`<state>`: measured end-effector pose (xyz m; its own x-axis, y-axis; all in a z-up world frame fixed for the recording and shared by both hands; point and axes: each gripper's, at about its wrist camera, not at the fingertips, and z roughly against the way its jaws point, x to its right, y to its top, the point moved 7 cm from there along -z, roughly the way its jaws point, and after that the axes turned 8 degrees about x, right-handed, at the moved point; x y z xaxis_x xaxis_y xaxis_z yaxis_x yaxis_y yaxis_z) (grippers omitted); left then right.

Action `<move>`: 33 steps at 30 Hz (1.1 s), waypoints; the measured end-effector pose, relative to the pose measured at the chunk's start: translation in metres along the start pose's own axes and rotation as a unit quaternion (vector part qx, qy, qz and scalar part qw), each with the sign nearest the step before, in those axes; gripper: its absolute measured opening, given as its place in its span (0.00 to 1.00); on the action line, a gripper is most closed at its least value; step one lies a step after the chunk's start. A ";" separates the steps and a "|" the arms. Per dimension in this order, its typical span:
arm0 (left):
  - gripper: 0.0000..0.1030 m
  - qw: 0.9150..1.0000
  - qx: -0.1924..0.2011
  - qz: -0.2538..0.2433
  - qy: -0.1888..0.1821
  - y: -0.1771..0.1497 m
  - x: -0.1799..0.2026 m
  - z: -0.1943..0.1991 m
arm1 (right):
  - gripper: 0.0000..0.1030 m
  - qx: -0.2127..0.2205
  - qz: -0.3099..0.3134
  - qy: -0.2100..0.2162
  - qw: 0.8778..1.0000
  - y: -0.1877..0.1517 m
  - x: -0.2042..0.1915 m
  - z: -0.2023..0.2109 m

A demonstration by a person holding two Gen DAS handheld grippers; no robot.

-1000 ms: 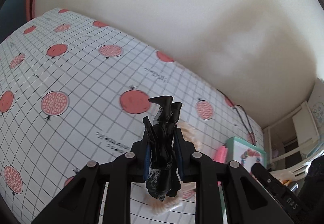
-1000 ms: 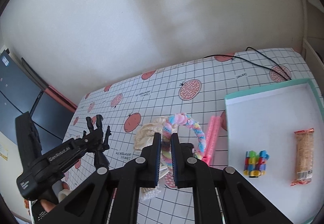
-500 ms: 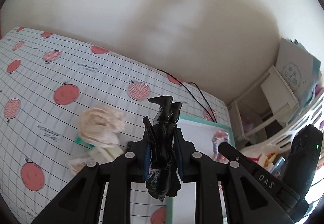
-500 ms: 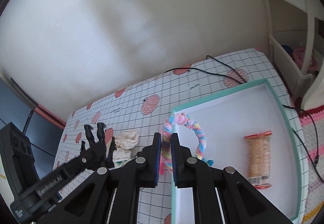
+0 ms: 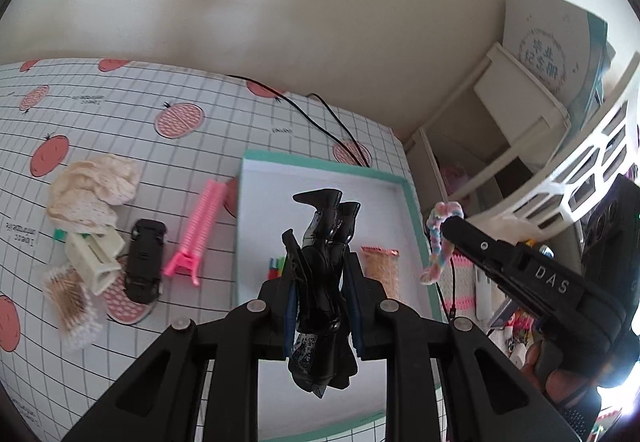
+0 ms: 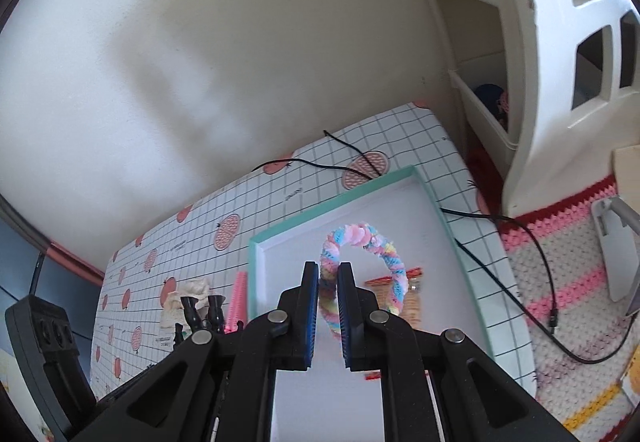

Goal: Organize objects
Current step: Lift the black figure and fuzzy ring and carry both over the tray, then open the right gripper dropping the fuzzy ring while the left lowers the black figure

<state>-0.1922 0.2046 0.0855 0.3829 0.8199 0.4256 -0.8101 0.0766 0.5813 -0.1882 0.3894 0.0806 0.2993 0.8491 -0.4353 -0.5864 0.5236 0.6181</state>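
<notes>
My left gripper [image 5: 322,270] is shut on a pair of black toy boots [image 5: 326,226], heels pointing up, and it hangs above the white tray with a teal rim [image 5: 408,198]. My right gripper [image 6: 328,282] is shut on a pastel braided fuzzy loop [image 6: 372,242], also above the tray [image 6: 280,234]. In the left wrist view the right gripper [image 5: 452,226] comes in from the right with the loop [image 5: 438,242] dangling over the tray's right rim. A snack bar [image 5: 380,270] and a small coloured block [image 5: 276,268] lie in the tray.
Left of the tray, on the pomegranate-print cloth, lie a pink comb [image 5: 200,230], a black toy car [image 5: 144,262], a cream lace cloth [image 5: 92,186], a cream clip [image 5: 96,262] and a swab packet [image 5: 72,302]. A black cable [image 5: 332,122] runs behind the tray. White shelves [image 5: 520,102] stand on the right.
Both grippers have swung right, from over the cluttered cloth to over the tray. Each keeps its hold: left on the boots, right on the loop.
</notes>
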 end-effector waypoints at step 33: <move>0.19 0.993 -0.106 0.008 0.049 -0.064 -0.023 -0.060 | 0.11 -0.113 0.075 -0.007 0.991 -0.071 -0.023 -0.079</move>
<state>-0.1755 0.2149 -0.0028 0.3318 0.8726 0.3584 -0.8950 0.1711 0.4119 -0.2127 0.3271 -0.0055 0.2053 0.9177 -0.3402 -0.7785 0.3638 0.5115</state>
